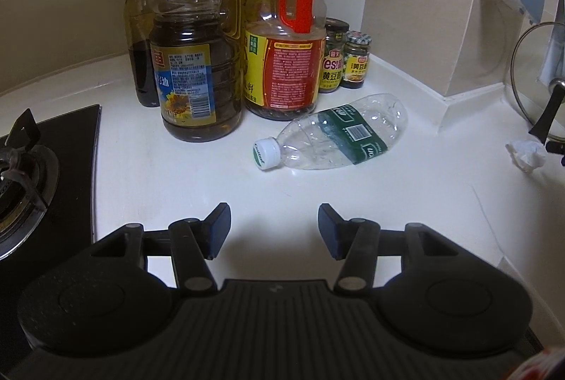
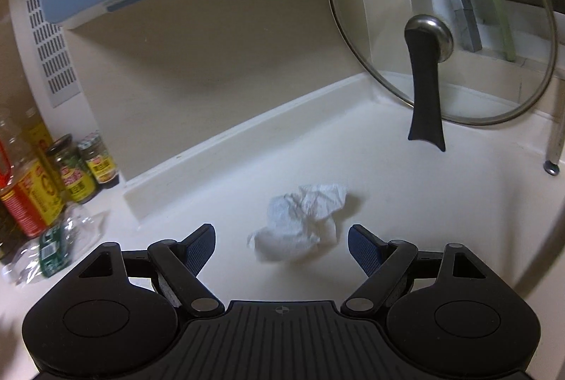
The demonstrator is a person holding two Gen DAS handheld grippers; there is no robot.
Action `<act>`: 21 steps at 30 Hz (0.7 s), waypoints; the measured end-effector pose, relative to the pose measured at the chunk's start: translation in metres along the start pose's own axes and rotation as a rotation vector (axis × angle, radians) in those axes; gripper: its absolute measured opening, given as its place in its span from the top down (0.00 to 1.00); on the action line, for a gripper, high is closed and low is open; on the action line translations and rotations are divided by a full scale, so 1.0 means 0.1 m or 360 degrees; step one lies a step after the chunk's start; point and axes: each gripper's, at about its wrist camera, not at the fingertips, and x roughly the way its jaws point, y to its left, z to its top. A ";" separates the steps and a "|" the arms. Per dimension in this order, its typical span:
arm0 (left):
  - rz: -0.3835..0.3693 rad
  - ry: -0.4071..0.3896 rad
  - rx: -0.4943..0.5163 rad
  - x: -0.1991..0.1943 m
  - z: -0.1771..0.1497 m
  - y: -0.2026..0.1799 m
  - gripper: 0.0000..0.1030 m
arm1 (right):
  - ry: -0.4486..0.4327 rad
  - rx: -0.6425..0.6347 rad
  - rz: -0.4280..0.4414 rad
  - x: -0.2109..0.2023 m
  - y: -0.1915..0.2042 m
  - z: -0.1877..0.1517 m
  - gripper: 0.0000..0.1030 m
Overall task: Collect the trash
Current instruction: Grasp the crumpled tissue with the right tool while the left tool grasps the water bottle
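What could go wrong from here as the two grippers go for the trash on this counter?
1. The empty water bottle lies on its side close to the oil bottles; the open left gripper could roll it away or bump them.
2. The crumpled tissue is light, and the open right gripper might push it along rather than pinch it.
3. The glass lid leans just beyond the tissue; overshooting may knock it.

White countertop (image 1: 197, 175) bears oil bottles (image 1: 197, 62), crushed bottle (image 1: 335, 136), crumpled tissue (image 2: 300, 224).
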 end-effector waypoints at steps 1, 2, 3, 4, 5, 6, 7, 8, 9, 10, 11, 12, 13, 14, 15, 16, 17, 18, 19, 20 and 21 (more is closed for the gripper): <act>0.0003 0.0006 0.0001 0.02 0.01 0.01 0.51 | -0.0002 -0.0003 -0.0001 0.05 0.00 0.02 0.20; 0.0006 0.0011 0.0000 0.05 0.02 0.02 0.51 | 0.0005 -0.0005 -0.0011 0.09 0.00 0.03 0.20; 0.0008 0.0013 0.0000 0.06 0.02 0.03 0.51 | 0.0008 -0.0009 -0.0020 0.13 0.01 0.05 0.20; 0.0011 0.0015 0.0000 0.08 0.03 0.04 0.51 | 0.0011 -0.0014 -0.0024 0.17 0.01 0.06 0.20; 0.0015 0.0016 0.0001 0.09 0.04 0.06 0.51 | 0.0015 -0.0017 -0.0027 0.21 0.02 0.07 0.20; 0.0019 0.0016 0.0002 0.11 0.04 0.07 0.51 | 0.0019 -0.0021 -0.0030 0.25 0.02 0.08 0.20; 0.0022 0.0016 0.0002 0.12 0.05 0.08 0.51 | 0.0021 -0.0025 -0.0035 0.28 0.03 0.08 0.20; 0.0025 0.0016 0.0002 0.13 0.05 0.10 0.51 | 0.0023 -0.0029 -0.0037 0.31 0.03 0.09 0.20; 0.0029 0.0017 0.0002 0.14 0.06 0.11 0.51 | 0.0028 -0.0034 -0.0040 0.34 0.04 0.09 0.20; 0.0032 0.0018 0.0003 0.15 0.06 0.12 0.51 | 0.0033 -0.0036 -0.0044 0.38 0.04 0.09 0.20; 0.0034 0.0018 0.0004 0.16 0.07 0.13 0.51 | 0.0037 -0.0039 -0.0047 0.41 0.04 0.09 0.20; 0.0037 0.0017 0.0005 0.17 0.07 0.14 0.51 | 0.0038 -0.0042 -0.0052 0.44 0.05 0.09 0.20; 0.0040 0.0018 0.0006 0.17 0.07 0.15 0.50 | 0.0040 -0.0044 -0.0054 0.47 0.05 0.08 0.20; 0.0042 0.0019 0.0005 0.18 0.07 0.16 0.50 | 0.0042 -0.0046 -0.0057 0.50 0.05 0.08 0.20; 0.0042 0.0020 0.0004 0.18 0.07 0.17 0.50 | 0.0047 -0.0047 -0.0061 0.53 0.05 0.08 0.20; 0.0042 0.0020 0.0004 0.19 0.07 0.18 0.50 | 0.0057 -0.0049 -0.0068 0.56 0.05 0.07 0.20; 0.0044 0.0020 0.0004 0.19 0.07 0.19 0.50 | 0.0061 -0.0051 -0.0075 0.59 0.05 0.07 0.20; 0.0046 0.0021 0.0005 0.19 0.07 0.20 0.50 | 0.0062 -0.0053 -0.0080 0.61 0.05 0.06 0.20; 0.0048 0.0021 0.0005 0.20 0.07 0.21 0.50 | 0.0061 -0.0054 -0.0086 0.63 0.05 0.06 0.20; 0.0049 0.0022 0.0005 0.20 0.07 0.21 0.50 | 0.0060 -0.0055 -0.0090 0.65 0.05 0.06 0.20; 0.0049 0.0022 0.0006 0.20 0.07 0.22 0.50 | 0.0065 -0.0054 -0.0095 0.67 0.05 0.05 0.20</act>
